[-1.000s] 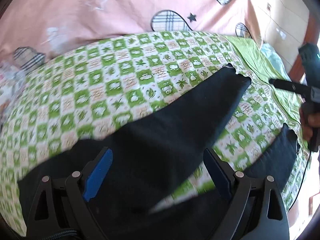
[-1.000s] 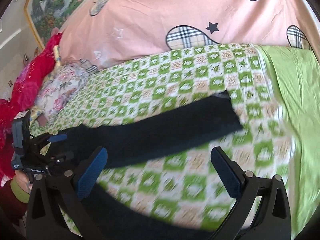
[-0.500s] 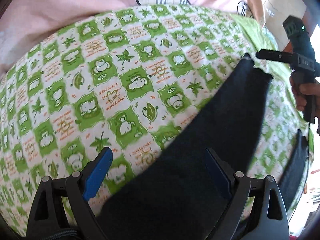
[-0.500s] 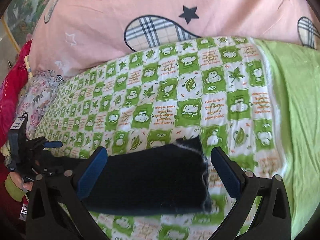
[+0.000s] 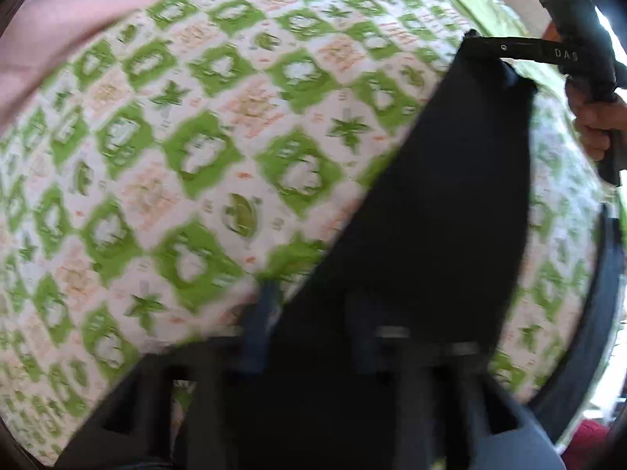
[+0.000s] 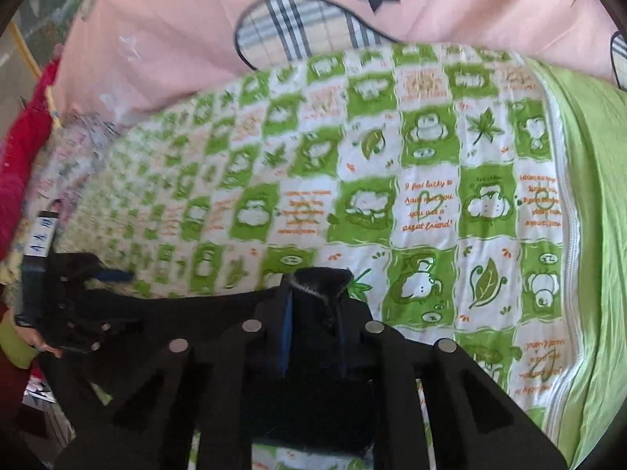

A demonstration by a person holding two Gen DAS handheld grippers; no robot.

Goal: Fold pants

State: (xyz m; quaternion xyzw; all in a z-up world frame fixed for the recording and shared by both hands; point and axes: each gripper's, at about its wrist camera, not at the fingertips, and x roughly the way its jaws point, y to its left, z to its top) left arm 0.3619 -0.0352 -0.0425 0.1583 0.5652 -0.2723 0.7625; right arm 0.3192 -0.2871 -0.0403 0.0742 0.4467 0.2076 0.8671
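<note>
Dark navy pants [image 5: 450,203] lie across a green and white checked quilt [image 5: 196,156]. In the left wrist view my left gripper [image 5: 309,313] is shut on the pants near the waist end; the frame is blurred. The upper leg runs away to its hem, where my right gripper [image 5: 493,49] pinches the cuff. In the right wrist view my right gripper [image 6: 313,313] is shut on the pants cuff [image 6: 319,280], with the leg [image 6: 188,313] stretching left to my left gripper [image 6: 113,276]. The second leg [image 5: 603,305] lies at the right.
A pink duvet with plaid patches [image 6: 305,27] lies beyond the quilt. A plain green sheet [image 6: 588,235] borders the quilt on the right. Red and floral bedding [image 6: 27,149] is piled at the far left.
Both grippers have come down onto the pants and shut, the left one near the waist and the right one on the cuff. Both were open half a second ago.
</note>
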